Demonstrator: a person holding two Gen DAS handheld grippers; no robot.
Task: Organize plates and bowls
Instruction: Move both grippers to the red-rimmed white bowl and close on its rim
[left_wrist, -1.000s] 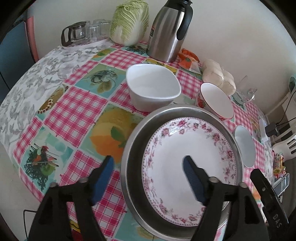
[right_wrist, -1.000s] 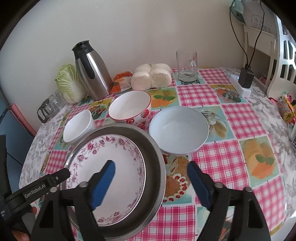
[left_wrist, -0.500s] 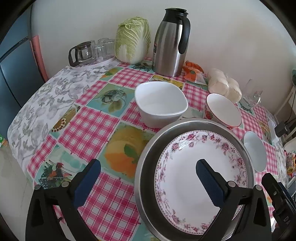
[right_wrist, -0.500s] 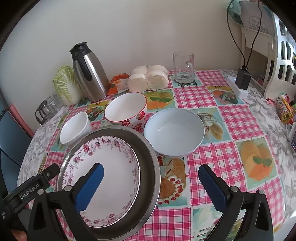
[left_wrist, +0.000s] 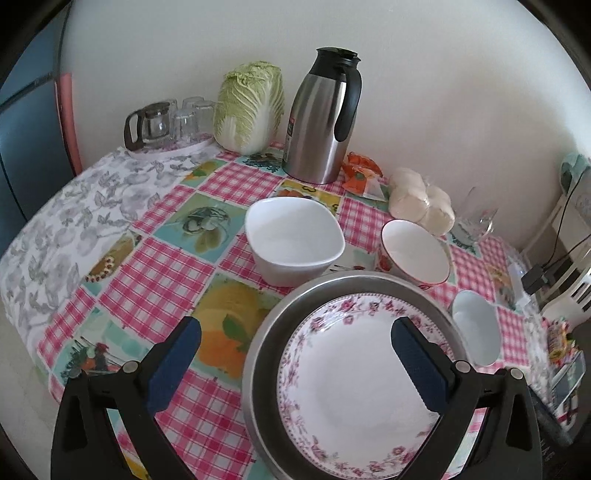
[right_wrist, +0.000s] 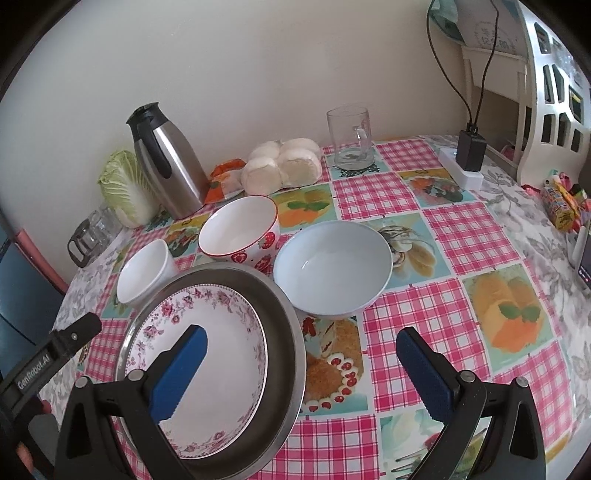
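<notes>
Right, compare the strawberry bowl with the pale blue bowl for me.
The strawberry bowl is narrower and deeper, with a red rim and strawberry print; the pale blue bowl is wider, shallower and plain. The strawberry bowl sits nearer the thermos. Both stand upright, empty, beside the metal basin.

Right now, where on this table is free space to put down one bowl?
Free: the cloth right of the pale blue bowl, toward the power strip, and left of the white square bowl. Crowded: around the metal basin, where three bowls cluster.
</notes>
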